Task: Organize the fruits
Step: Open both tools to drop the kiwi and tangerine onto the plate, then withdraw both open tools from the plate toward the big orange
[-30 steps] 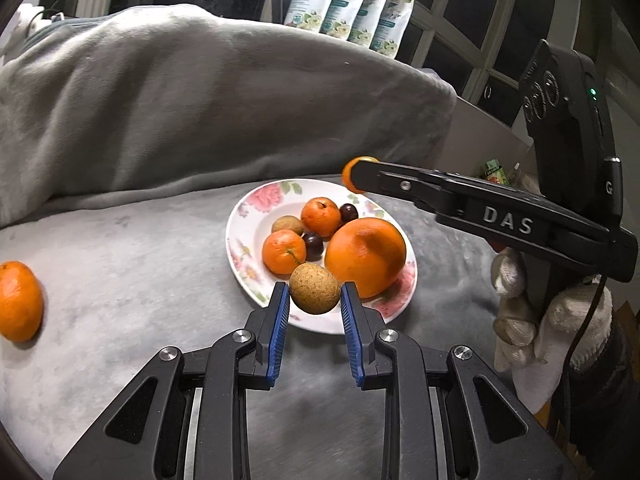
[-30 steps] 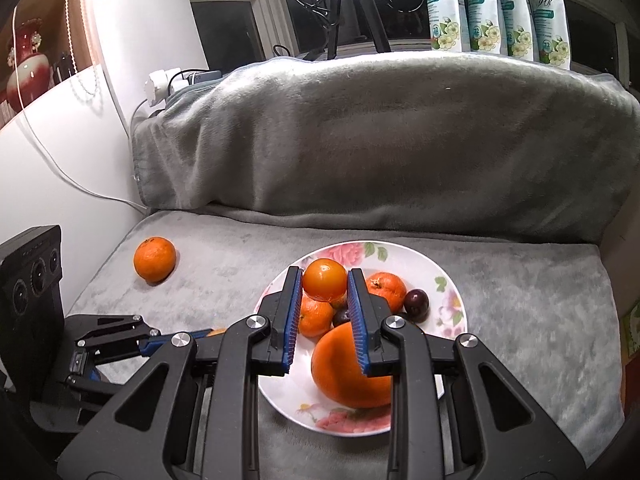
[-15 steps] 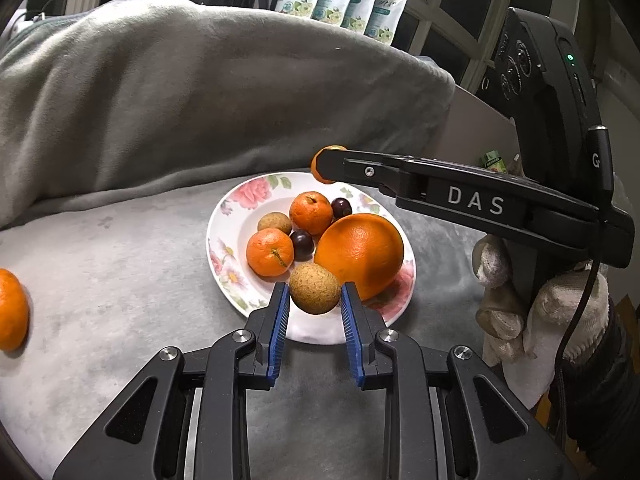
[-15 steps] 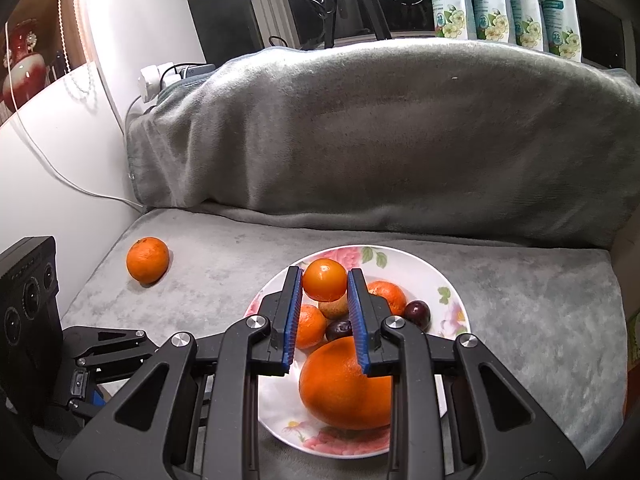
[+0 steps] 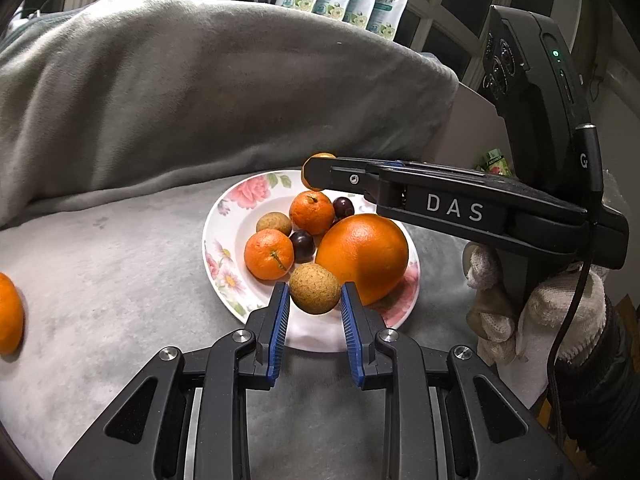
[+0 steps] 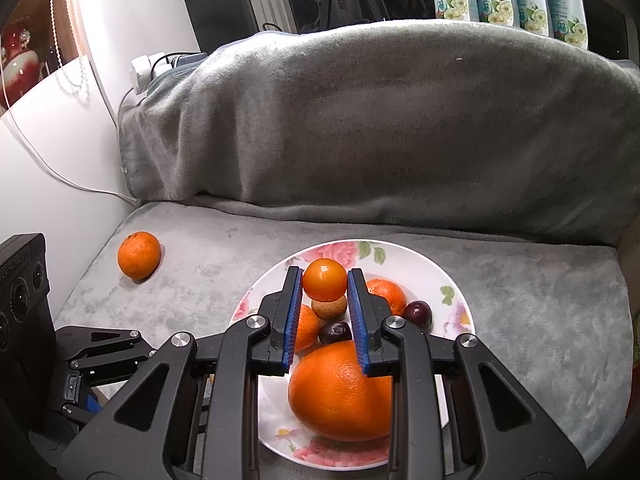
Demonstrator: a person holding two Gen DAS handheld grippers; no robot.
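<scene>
left gripper [image 5: 313, 302]: gripping brown round fruit [image 5: 314, 288] over floral plate [image 5: 224, 216] edge
right gripper [image 6: 324, 282]: pinching small orange fruit [image 6: 324, 285] above plate; stray mandarin [image 6: 139, 255]: sitting apart on grey cloth [image 6: 224, 248]

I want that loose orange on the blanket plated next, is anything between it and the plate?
Nothing visible: only bare grey blanket lies between the loose orange and the plate.
</scene>
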